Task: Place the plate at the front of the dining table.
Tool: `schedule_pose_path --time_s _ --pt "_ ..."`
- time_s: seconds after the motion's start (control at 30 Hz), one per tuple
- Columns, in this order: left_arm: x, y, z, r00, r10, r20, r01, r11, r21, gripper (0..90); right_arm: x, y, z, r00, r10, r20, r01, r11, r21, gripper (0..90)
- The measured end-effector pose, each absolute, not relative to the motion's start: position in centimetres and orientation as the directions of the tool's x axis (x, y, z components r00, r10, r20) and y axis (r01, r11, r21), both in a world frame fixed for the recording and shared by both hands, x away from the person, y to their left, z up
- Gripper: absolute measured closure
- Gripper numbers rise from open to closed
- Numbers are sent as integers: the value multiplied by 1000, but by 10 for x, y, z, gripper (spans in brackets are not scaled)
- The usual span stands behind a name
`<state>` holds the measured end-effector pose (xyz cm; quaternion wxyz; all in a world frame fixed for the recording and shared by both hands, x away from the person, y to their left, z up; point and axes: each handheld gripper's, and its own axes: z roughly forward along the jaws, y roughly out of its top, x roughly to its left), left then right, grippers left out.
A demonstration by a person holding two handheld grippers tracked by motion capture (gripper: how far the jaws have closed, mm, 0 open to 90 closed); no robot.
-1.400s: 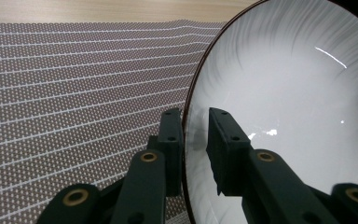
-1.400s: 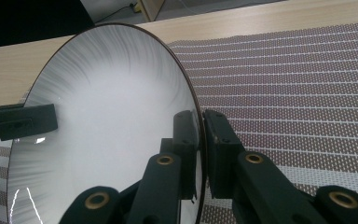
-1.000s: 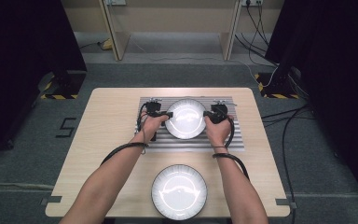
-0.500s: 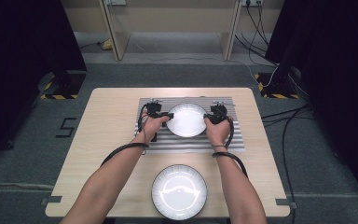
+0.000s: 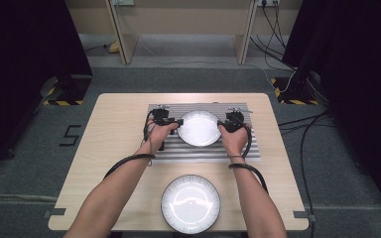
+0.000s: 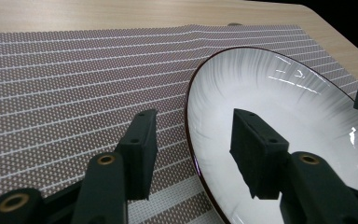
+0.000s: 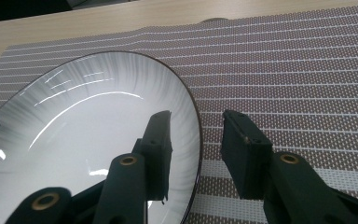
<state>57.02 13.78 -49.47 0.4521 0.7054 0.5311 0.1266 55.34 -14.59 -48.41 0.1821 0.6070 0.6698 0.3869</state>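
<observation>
Between both grippers' open jaws — plate (image 5: 199, 128) rim.

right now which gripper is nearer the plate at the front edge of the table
Left, slightly. Both grippers, left and right, straddle the rim of the plate on the mat, beyond the front plate.

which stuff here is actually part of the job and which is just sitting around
In the job:
- plate on the striped mat, rim between both sets of jaws
- striped mat
- left gripper, jaws just opened, off the rim
- right gripper, jaws just opened, off the rim

Just sitting there:
- second plate at the near table edge
- table
</observation>
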Motion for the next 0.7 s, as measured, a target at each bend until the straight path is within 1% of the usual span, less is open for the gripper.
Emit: schedule_pose_path --time_s 0.27,0.37,0.5,0.7 --pt "559 147 -481 434 853 -290 609 -41 792 458 542 -152 -473 -210 947 242 664 -44 747 572" --pt "553 151 -478 436 847 -306 613 -30 790 444 537 -154 -470 -222 944 243 665 -35 746 559" --pt "544 154 -475 446 843 -301 610 -41 791 427 529 -159 -468 -232 939 255 665 -38 746 547" --pt "531 157 -467 488 821 -298 593 -61 803 403 518 -168 -469 -225 937 267 675 -48 736 535"
